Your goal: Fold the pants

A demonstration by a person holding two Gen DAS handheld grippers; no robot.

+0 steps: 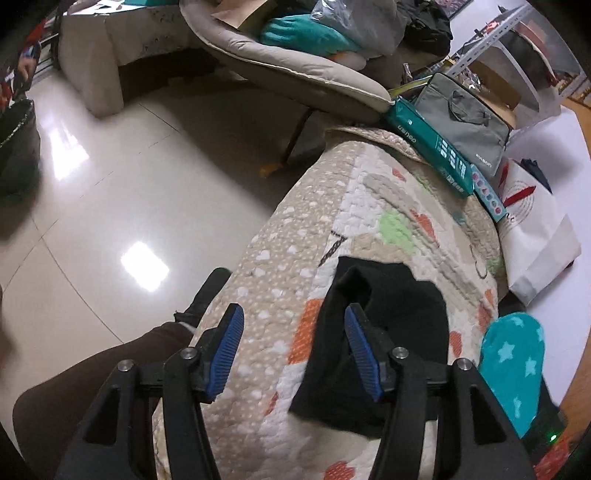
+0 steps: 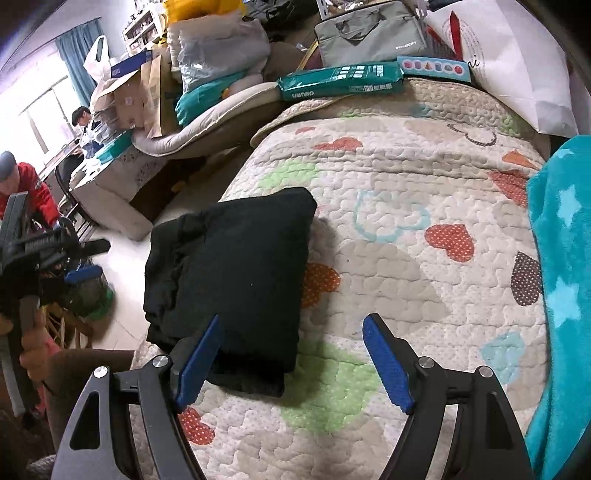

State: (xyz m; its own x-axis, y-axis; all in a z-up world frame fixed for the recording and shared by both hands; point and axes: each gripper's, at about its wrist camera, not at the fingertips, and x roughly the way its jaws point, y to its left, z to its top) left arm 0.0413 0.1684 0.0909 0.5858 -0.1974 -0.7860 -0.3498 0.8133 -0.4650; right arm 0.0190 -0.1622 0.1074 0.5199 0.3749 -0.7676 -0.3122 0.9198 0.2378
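The black pants (image 2: 236, 280) lie folded into a compact block on the quilted heart-pattern bedcover (image 2: 399, 177), near its left edge. In the left wrist view the pants (image 1: 399, 332) lie just beyond the right finger. My left gripper (image 1: 293, 321) is open and empty, above the cover's edge, left of the pants. My right gripper (image 2: 291, 332) is open and empty, just above the near right corner of the pants. The left gripper also shows in the right wrist view (image 2: 79, 264), off the bed's left side.
A teal star blanket (image 2: 561, 295) lies along the bed's right side. A green packet (image 2: 340, 81), a grey bag (image 2: 369, 33) and a white bag (image 2: 517, 66) sit at the far end. A tiled floor (image 1: 129, 184) and a cluttered lounge chair (image 1: 295, 70) lie to the left. People sit far left (image 2: 22, 181).
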